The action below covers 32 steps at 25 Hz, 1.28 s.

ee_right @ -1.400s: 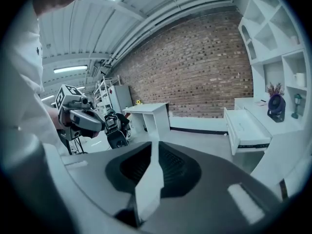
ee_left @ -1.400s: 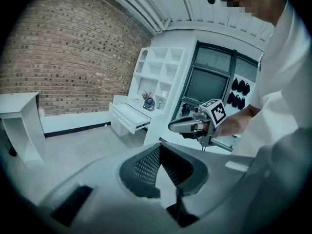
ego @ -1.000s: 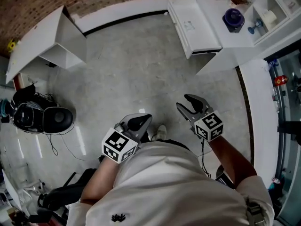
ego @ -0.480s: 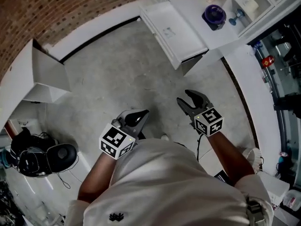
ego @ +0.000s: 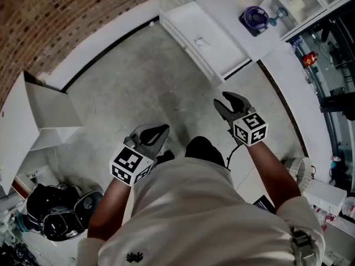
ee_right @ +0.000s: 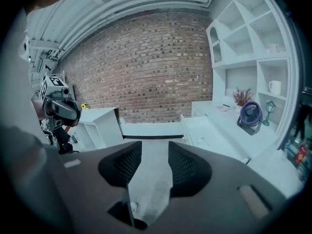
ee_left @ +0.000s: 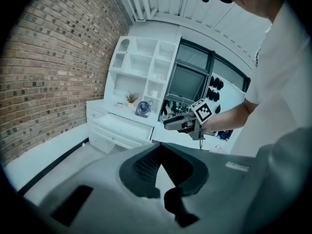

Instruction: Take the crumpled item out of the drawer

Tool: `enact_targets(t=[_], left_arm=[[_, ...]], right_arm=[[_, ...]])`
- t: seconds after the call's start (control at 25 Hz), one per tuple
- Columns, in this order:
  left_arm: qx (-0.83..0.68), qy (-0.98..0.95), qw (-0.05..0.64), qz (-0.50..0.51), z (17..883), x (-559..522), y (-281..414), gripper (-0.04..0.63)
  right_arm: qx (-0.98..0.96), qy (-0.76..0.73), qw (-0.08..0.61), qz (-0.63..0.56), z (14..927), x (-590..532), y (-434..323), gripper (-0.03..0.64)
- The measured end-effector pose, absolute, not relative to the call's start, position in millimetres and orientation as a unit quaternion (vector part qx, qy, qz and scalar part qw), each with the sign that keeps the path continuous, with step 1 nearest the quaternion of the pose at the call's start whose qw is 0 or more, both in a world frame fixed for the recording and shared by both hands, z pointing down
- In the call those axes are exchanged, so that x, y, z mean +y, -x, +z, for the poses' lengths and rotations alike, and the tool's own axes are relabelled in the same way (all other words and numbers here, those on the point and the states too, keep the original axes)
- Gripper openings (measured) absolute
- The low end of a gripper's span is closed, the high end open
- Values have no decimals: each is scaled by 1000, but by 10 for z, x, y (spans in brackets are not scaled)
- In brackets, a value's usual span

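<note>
The white drawer [ego: 213, 37] stands pulled out of the cabinet across the grey floor, also visible in the right gripper view [ee_right: 204, 133] and the left gripper view [ee_left: 119, 130]. A small pale thing lies in it; no crumpled item can be made out at this distance. My left gripper [ego: 160, 129] hovers at waist height far from the drawer, its tips meeting [ee_left: 157, 149] with nothing between them. My right gripper [ego: 221, 100] is nearer the drawer, still well short of it; its jaws [ee_right: 155, 146] are closing with a clear gap and nothing between them.
A purple fan [ego: 255, 16] stands on the cabinet top beside a small plant [ee_right: 242, 97], with white shelves [ee_right: 253, 43] and a mug [ee_right: 274, 87] above. A low white shelf unit [ego: 39, 115] sits at left, black bags [ego: 55, 215] at lower left, a brick wall [ego: 61, 21] behind.
The cabinet with the open drawer has slid left and come nearer in the head view as the person turned toward it. Both grippers stayed in front of the body.
</note>
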<state>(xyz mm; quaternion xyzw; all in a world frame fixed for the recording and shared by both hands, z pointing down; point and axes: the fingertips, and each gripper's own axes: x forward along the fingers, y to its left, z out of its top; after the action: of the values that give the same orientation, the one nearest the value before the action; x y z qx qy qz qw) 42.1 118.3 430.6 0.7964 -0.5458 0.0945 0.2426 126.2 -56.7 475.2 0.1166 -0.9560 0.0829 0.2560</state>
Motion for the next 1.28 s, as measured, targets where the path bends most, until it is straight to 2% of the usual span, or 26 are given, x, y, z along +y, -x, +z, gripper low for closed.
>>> enact_targets(t=[0.6,0.88,1.28], left_arm=[[-559,-779,267,92,4427,51,799,7],[-563,-765,289,115,4422,-796,1373,8],[-567,-746,322,135,4551,-1659,1728,8]], right_arm=[[-938,-156,304,53,5428,-2403,-263,181],[-921,-146,355,72,6117,-3310,200,188],[-888,-96,446,65,7256,-4073,625,202]])
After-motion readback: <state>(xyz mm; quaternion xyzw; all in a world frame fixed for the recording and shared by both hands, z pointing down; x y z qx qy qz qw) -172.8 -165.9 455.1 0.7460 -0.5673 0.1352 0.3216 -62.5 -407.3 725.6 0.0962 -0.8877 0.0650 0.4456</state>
